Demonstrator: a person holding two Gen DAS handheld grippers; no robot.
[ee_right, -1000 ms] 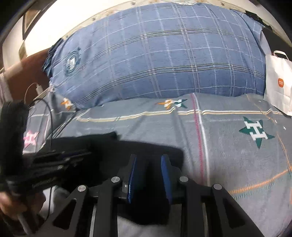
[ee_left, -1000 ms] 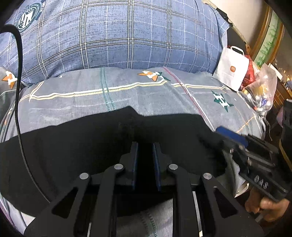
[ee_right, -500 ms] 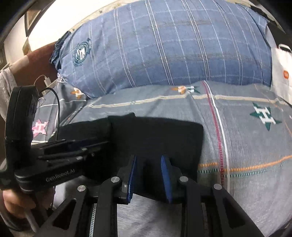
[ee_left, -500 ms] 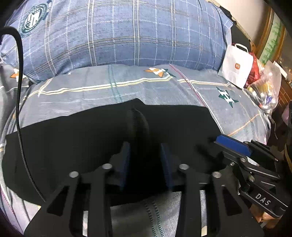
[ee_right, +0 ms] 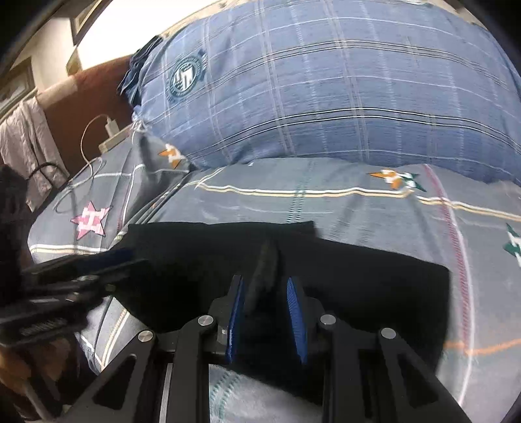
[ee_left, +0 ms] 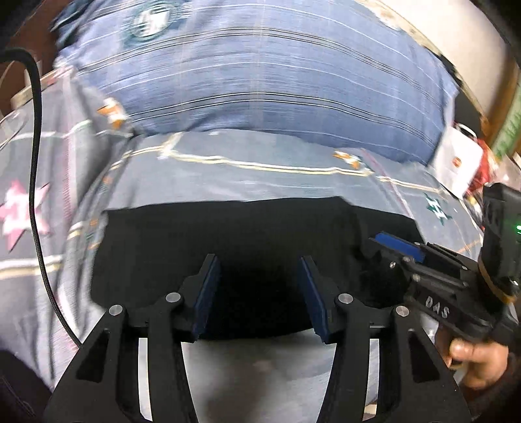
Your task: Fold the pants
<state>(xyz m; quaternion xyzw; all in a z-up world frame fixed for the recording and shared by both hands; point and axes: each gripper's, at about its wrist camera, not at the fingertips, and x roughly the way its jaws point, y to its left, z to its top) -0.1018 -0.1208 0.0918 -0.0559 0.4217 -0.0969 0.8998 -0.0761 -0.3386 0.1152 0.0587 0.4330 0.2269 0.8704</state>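
Pants [ee_right: 358, 279], black, lie folded flat on the bed [ee_right: 325, 198]; left gripper [ee_left: 257, 293] has just been opening and stands empty, right gripper [ee_right: 265, 312] pinches a raised fold, best released once the edges align.

The left wrist view is smeared by motion: the plaid pillow [ee_left: 260, 81] shows only streaks, its round badge [ee_left: 151, 21] cannot be read, and the star prints on the bedspread [ee_left: 228, 175] are fuzzy. The white bag [ee_left: 457, 162] and the clutter beside it at the right edge are blurred and partly cut off. The black pants [ee_left: 228, 237] are so dark that no seams or layers can be made out, and their near edge is hidden behind the left gripper [ee_left: 259, 293]. The hand [ee_left: 472, 361] holding the right gripper [ee_left: 395, 244] is cropped. In the right wrist view, the raised fold [ee_right: 265, 276] may touch the fingers [ee_right: 235, 312], unclear.
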